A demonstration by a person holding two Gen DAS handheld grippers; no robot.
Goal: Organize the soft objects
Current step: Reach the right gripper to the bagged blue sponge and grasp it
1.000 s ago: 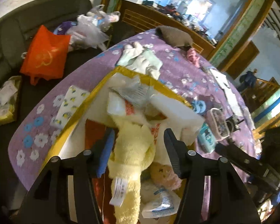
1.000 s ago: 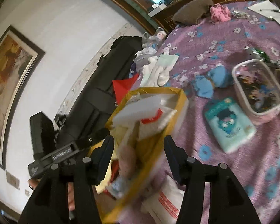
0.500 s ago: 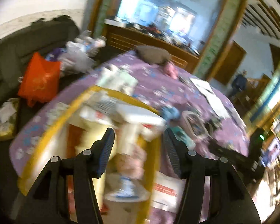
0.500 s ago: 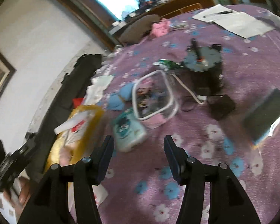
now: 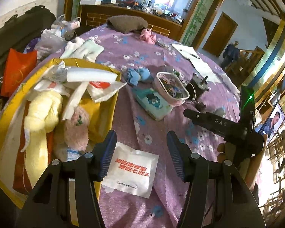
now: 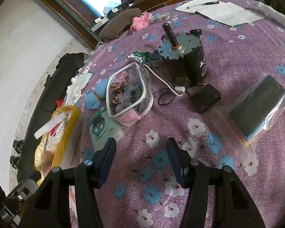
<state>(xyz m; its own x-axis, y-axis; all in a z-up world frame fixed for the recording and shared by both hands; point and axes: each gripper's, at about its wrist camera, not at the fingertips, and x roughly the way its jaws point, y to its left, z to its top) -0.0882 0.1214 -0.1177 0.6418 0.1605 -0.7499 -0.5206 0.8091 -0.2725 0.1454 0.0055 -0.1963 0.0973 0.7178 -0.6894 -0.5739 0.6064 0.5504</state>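
A yellow box [image 5: 106,114] at the table's left holds a yellow plush [image 5: 41,112], a pink plush [image 5: 77,127], white foam strips and packets; it also shows in the right wrist view [image 6: 64,131]. My left gripper [image 5: 141,152] is open and empty above a white packet with red print [image 5: 132,171] beside the box. My right gripper [image 6: 141,157] is open and empty over the purple floral cloth [image 6: 228,60]. Ahead of it lie a teal tissue pack [image 6: 100,131], a clear pouch [image 6: 127,96] and blue soft pieces [image 6: 97,95].
A black motor [image 6: 186,57] with cables, a black adapter [image 6: 205,97] and a bagged dark sponge [image 6: 256,110] lie to the right. A pink cloth [image 6: 140,21], brown cushion [image 5: 127,23], white gloves [image 5: 83,48] and papers [image 6: 218,9] lie farther back. An orange bag [image 5: 17,70] sits off the table's left.
My left gripper has swung right, from over the yellow plush in the box to over the white packet. My right gripper has swung right, from the box to the table's middle.
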